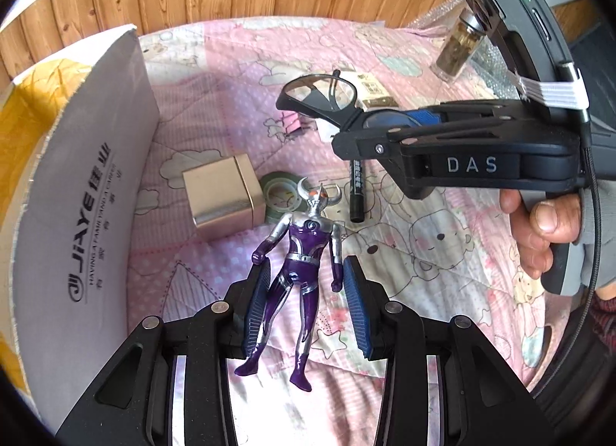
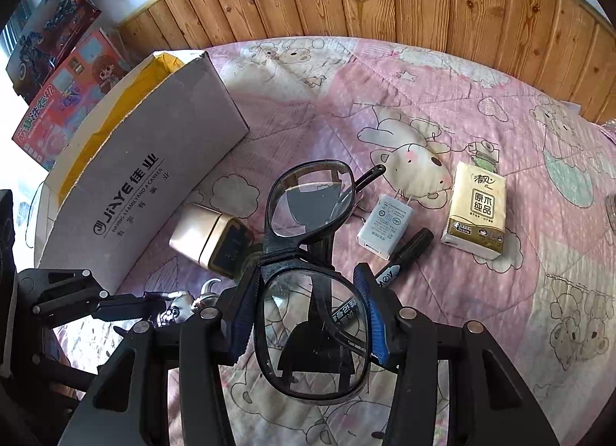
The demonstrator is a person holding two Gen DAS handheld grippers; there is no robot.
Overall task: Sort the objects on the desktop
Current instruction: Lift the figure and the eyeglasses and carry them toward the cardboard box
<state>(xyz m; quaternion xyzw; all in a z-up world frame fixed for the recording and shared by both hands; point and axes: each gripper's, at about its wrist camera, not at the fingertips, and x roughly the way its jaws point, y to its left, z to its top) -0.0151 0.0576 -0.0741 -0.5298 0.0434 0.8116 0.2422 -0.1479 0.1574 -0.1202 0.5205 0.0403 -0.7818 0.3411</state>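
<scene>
Left tool (image 1: 304, 292) hangs low over the pink quilt (image 1: 442, 253), fingers apart, straddling the purple-and-silver toy figure (image 1: 304, 253) at hip level; the pads look close to its arms but not clamped. Figure lies on its back on the bed, head toward the far side, just near of a tape roll (image 1: 279, 192) and a small beige box (image 1: 223, 196). Judged light, rigid moulded plastic with a glossy, likely slippery finish; limbs and horns thin, so the torso or waist seems the safest hold, not arms or legs. Right tool (image 2: 308, 311) is clamped on the black-framed glasses (image 2: 308, 253), lifted clear of the quilt; the grip sits around the near lens and bridge, the far lens sticking out beyond the fingertips. Glasses judged light but fragile, lenses prone to scratching and the folded temples liable to flex; the frame rim is a better hold than the glass. Large open carton (image 2: 154, 161) stands to the left, probably the sorting bin. Marker (image 2: 408, 253), white charger (image 2: 385, 223) and tissue pack (image 2: 475, 211) lie on the quilt to the right.
</scene>
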